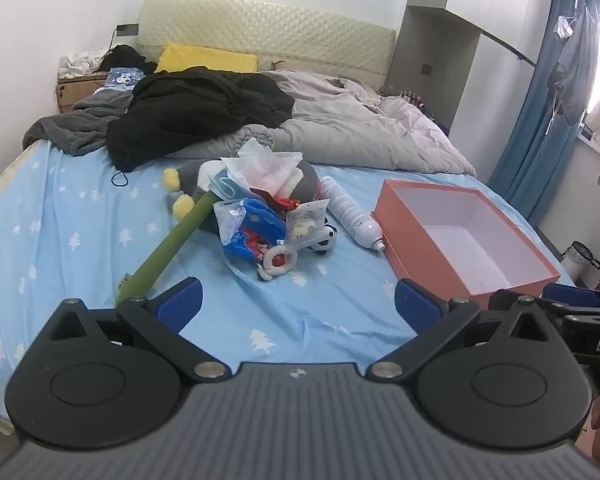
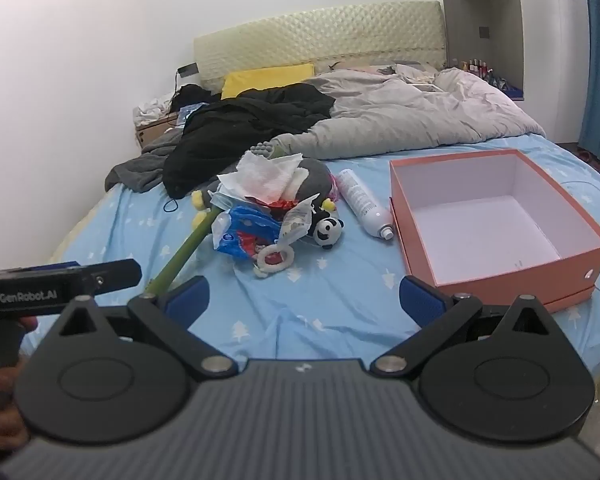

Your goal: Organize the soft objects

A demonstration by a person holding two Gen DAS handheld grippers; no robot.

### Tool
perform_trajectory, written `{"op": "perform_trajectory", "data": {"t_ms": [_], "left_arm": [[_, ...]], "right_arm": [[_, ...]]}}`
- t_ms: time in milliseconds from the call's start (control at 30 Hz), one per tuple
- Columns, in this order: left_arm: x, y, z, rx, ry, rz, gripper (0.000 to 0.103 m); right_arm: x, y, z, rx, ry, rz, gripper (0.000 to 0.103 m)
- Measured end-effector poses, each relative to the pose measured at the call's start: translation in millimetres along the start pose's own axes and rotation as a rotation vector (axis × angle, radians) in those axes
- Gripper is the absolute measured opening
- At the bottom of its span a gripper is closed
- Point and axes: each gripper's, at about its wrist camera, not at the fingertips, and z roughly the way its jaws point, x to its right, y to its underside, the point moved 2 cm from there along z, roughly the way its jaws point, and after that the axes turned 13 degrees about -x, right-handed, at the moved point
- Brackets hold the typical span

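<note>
Left wrist view: left gripper (image 1: 298,306) jaws spread wide, nothing between them, above blue tree-print sheet (image 1: 80,240). Right gripper (image 2: 304,300) also wide, empty. Centre frame: one heap of soft stuff, with one grey plush (image 1: 300,184), crumpled white tissue (image 1: 266,166), crinkly blue plastic bag (image 1: 252,232), one small panda toy (image 2: 327,231). One green tube (image 1: 168,246) runs lower left to centre. One white spray bottle (image 1: 352,216), nozzle toward lower right. One open rectangular pink cardboard box (image 2: 500,272), right of heap.

Bare sheet (image 2: 300,320) ahead, heap of soft things (image 2: 272,208) beyond, spray bottle (image 2: 364,204) between heap and pink box (image 2: 496,216).
</note>
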Motion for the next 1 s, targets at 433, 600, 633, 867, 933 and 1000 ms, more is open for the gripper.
{"op": "perform_trajectory", "data": {"t_ms": [433,600,633,867,933,1000], "left_arm": [[5,6,7,-0.008,-0.011,0.021,0.103],[2,6,10,-0.010,-0.009,0.017,0.103],[2,6,10,-0.010,-0.009,0.017,0.103],[2,6,10,-0.011,-0.009,0.018,0.103],[3,6,11,-0.010,-0.011,0.019,0.103],[2,6,11,-0.011,-0.010,0.018,0.103]], "right_arm": [[4,4,-2,-0.007,0.005,-0.005,0.103],[5,4,-2,-0.009,0.005,-0.005,0.103],[3,4,-1,-0.007,0.005,-0.004,0.103],[2,5,0,-0.012,0.005,-0.006,0.103],[2,6,0,-0.013,0.004,-0.007,0.103],[1,6,0,-0.014,0.007,-0.006,0.103]]}}
